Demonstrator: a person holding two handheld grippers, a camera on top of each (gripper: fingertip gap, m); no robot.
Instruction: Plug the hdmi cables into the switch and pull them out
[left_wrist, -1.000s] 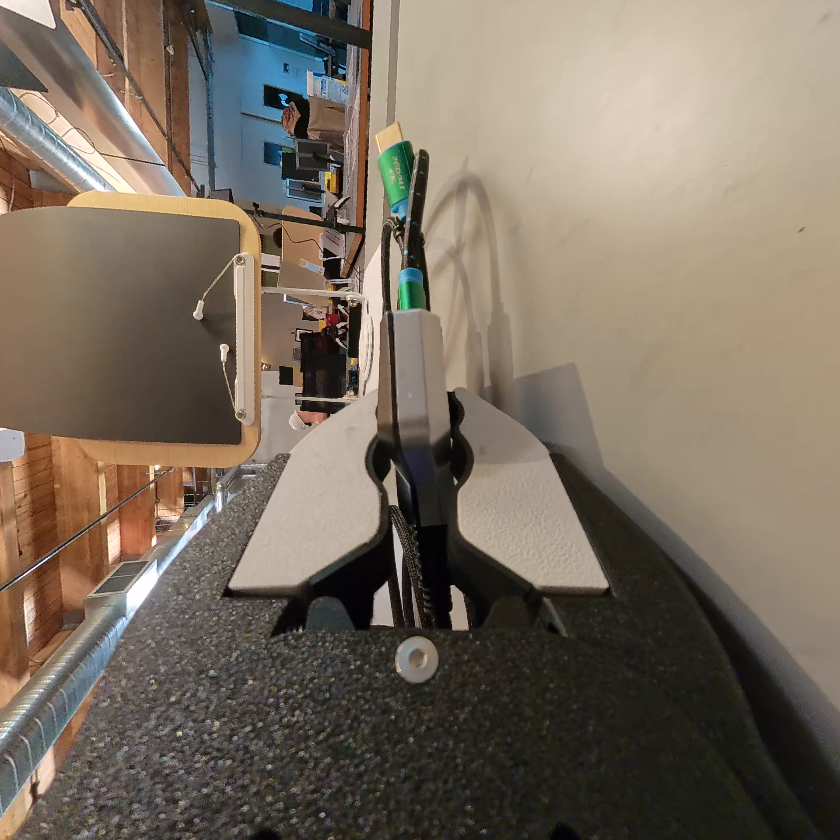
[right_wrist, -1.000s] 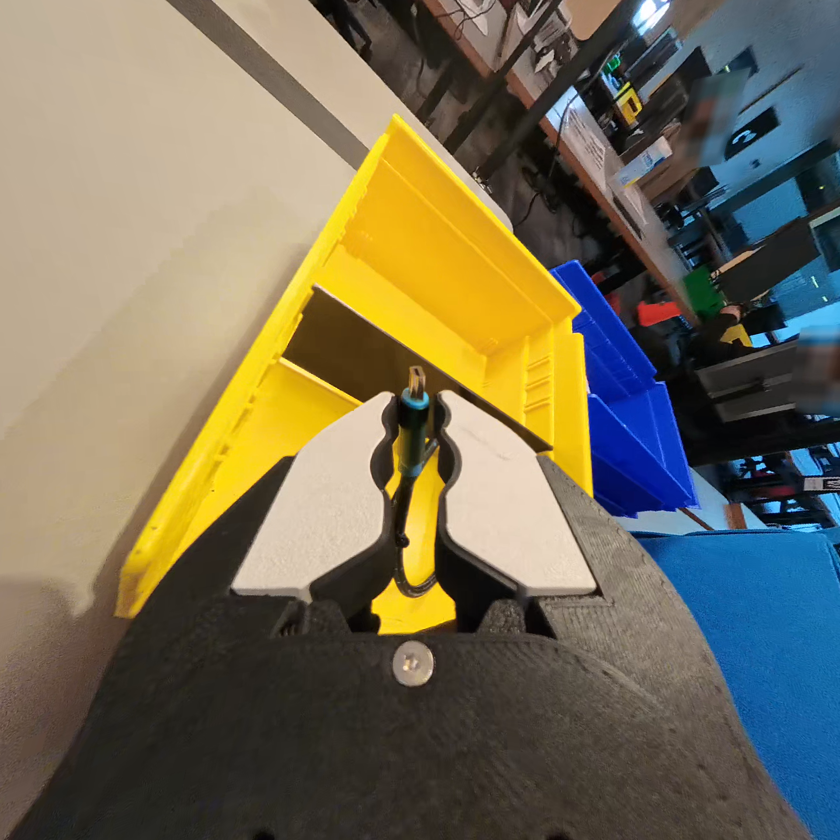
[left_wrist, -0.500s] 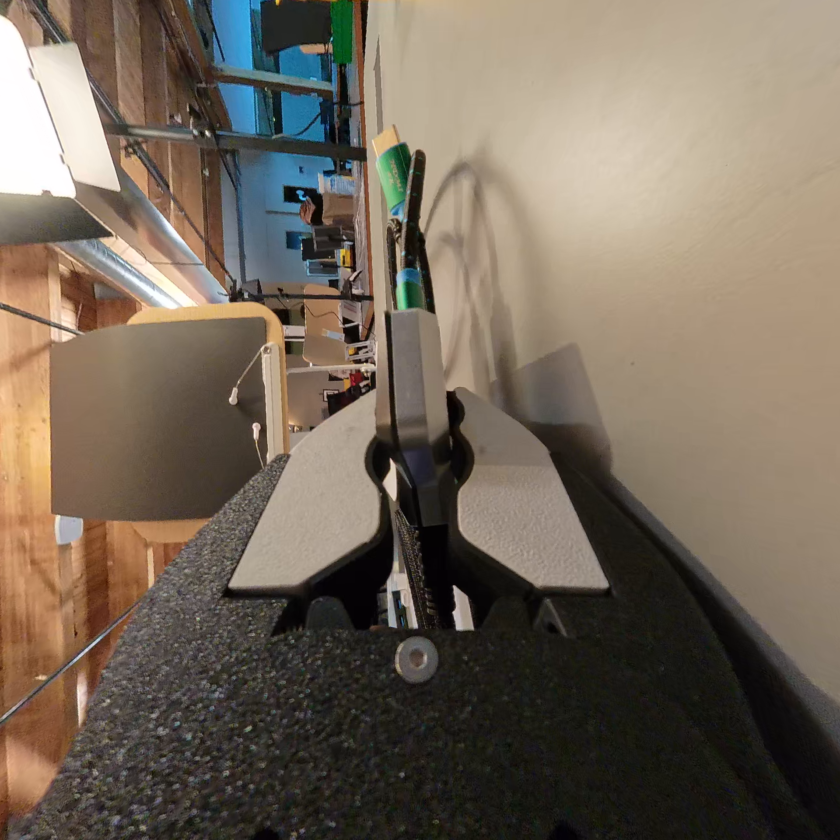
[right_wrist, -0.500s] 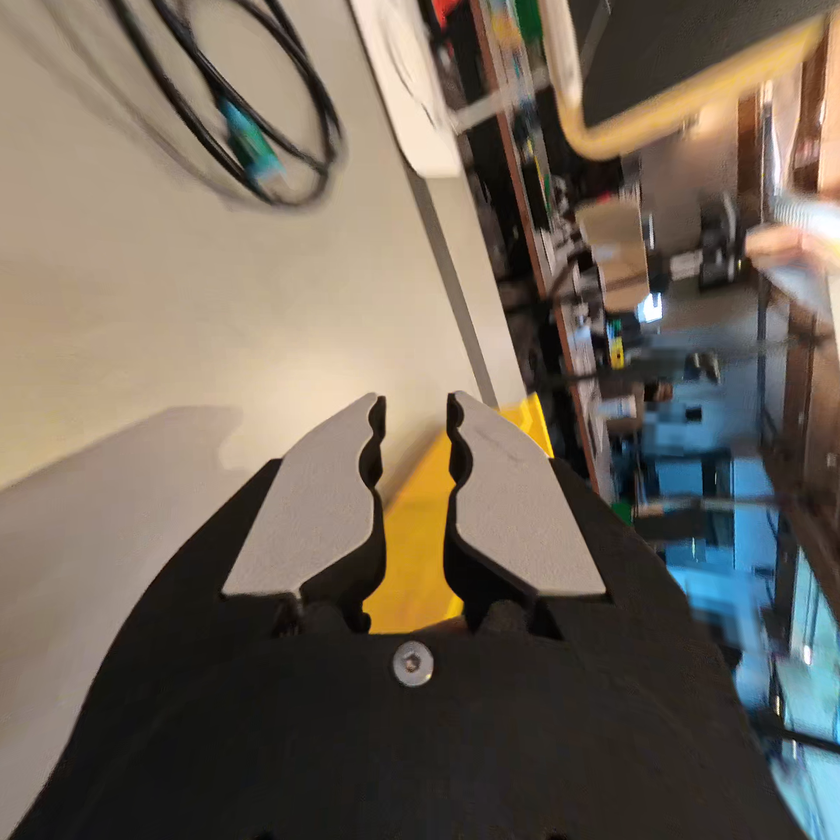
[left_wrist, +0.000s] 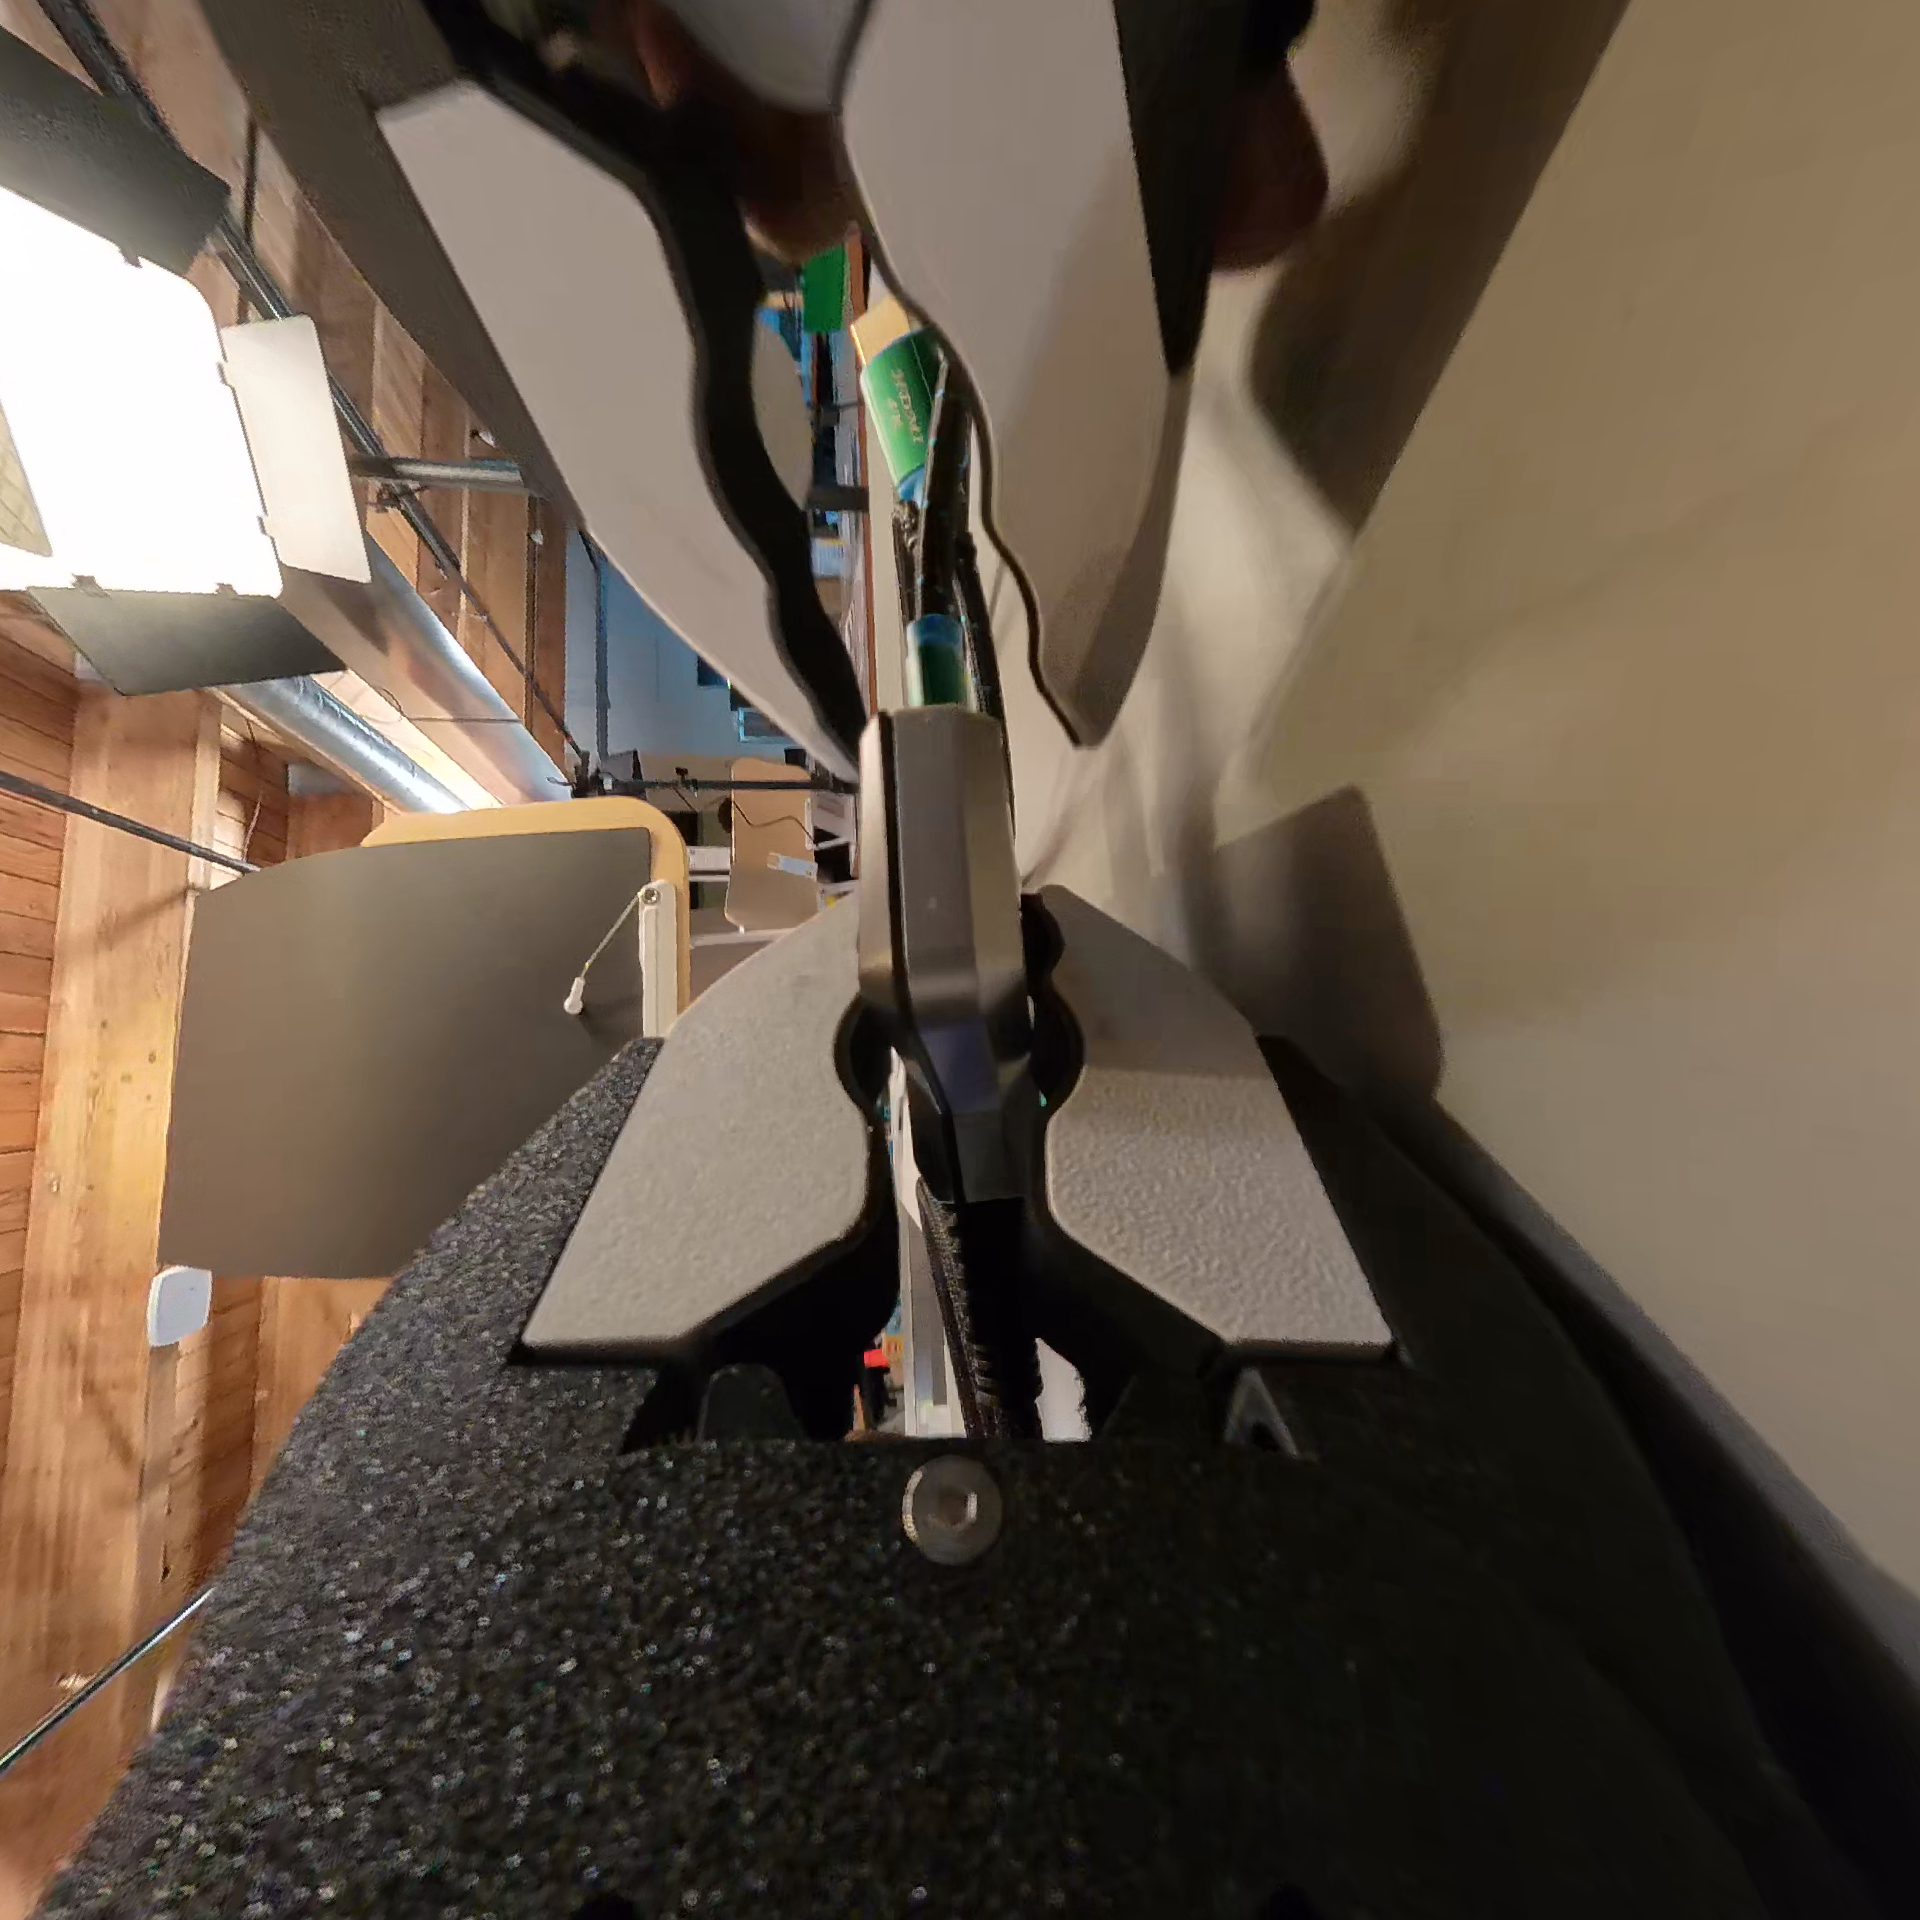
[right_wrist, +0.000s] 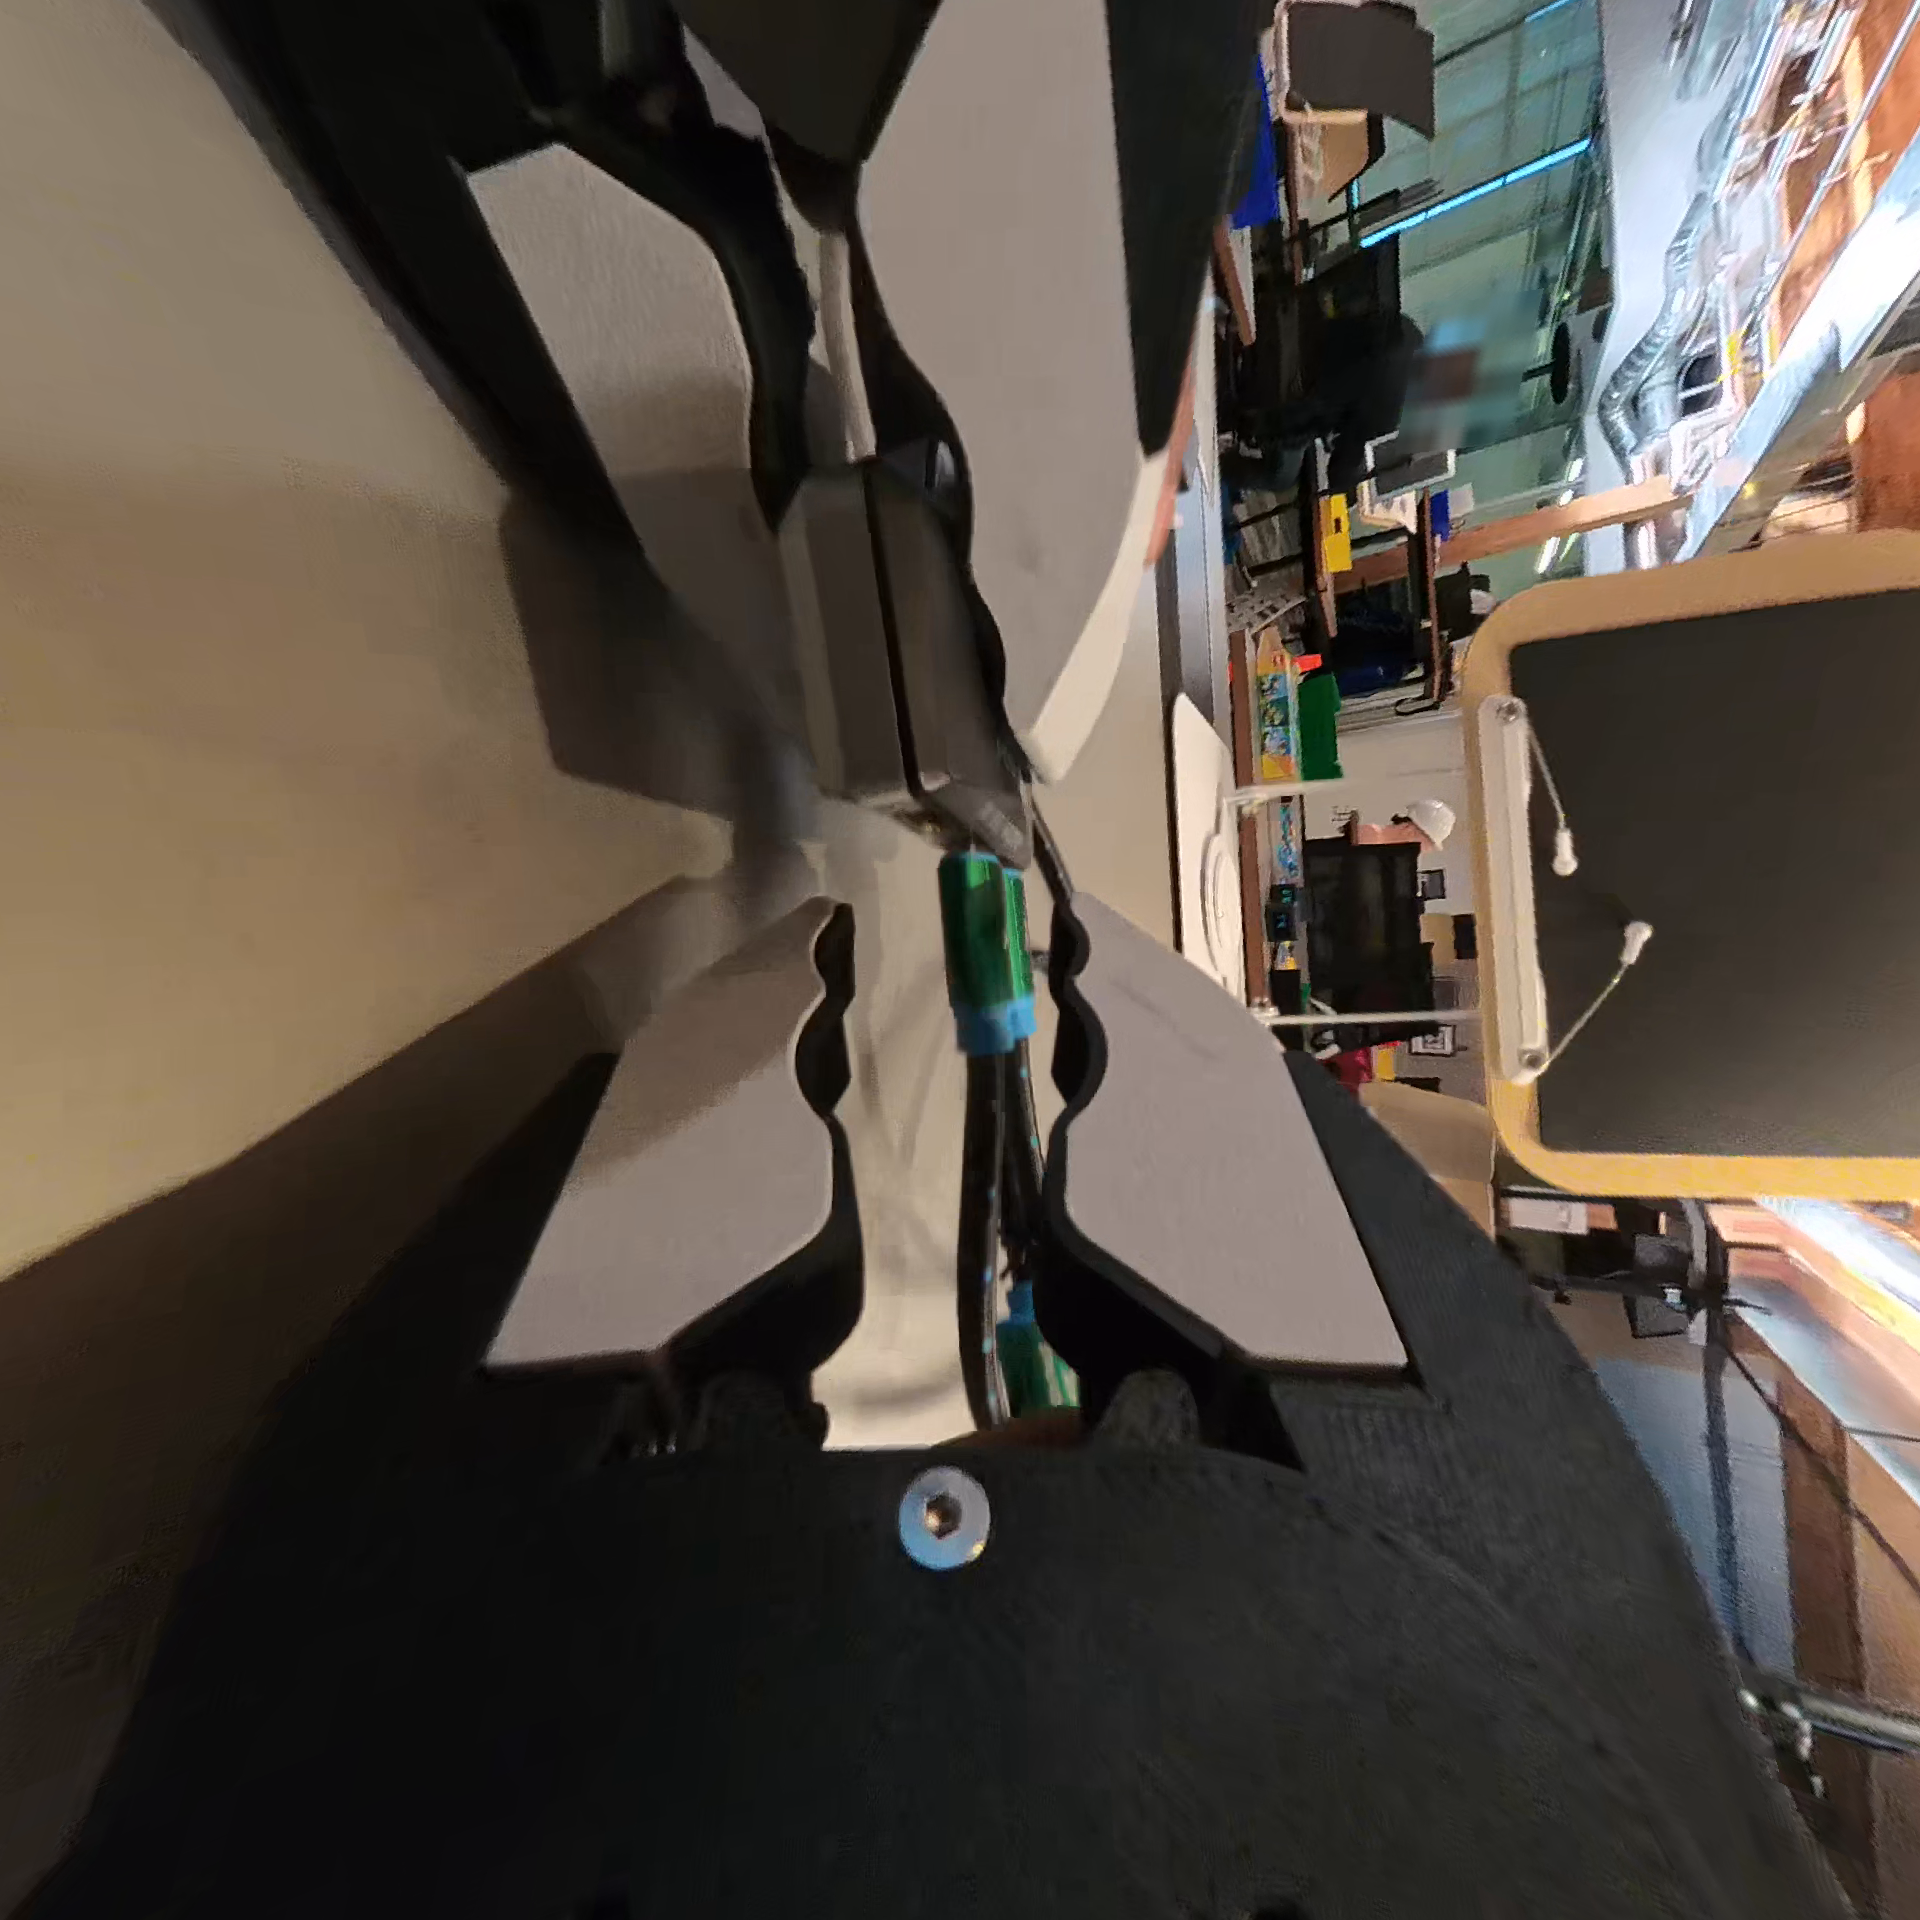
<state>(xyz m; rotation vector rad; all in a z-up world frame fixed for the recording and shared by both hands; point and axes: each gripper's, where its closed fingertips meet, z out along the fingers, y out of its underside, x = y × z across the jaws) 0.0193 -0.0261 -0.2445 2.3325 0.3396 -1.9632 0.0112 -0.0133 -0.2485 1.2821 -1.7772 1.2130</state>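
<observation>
- Low centre of the left wrist view: left gripper (left_wrist: 951, 1023) clenched on the switch (left_wrist: 935, 894), a thin grey-black box held edge-on, a braided lead trailing back between the fingers (left_wrist: 727, 1164).
- Just past the switch, mid-frame: one green HDMI plug (left_wrist: 943, 670) seated in its far edge, so at least one cable still to be pulled.
- Same plug centred in the right wrist view (right_wrist: 982, 961), lying between the released fingers (right_wrist: 707, 1143) of the right gripper (right_wrist: 951, 997), near but apparently not yet pinched; black cables (right_wrist: 992, 1164) running back toward the camera.
- Upper centre of the left view: a second green plug (left_wrist: 902, 410), gold tip bare, clearly unplugged.
- Judged stage: pulling-out partly done, right gripper poised for the next extraction.
- Pale, plain bench (left_wrist: 1662, 623) filling the right side of the left view, turned on edge by the camera's roll.
- Far left of the left view: dark panel with wooden rim (left_wrist: 416, 1049), timber wall, silver duct (left_wrist: 353, 727), bright lamp at upper left.
</observation>
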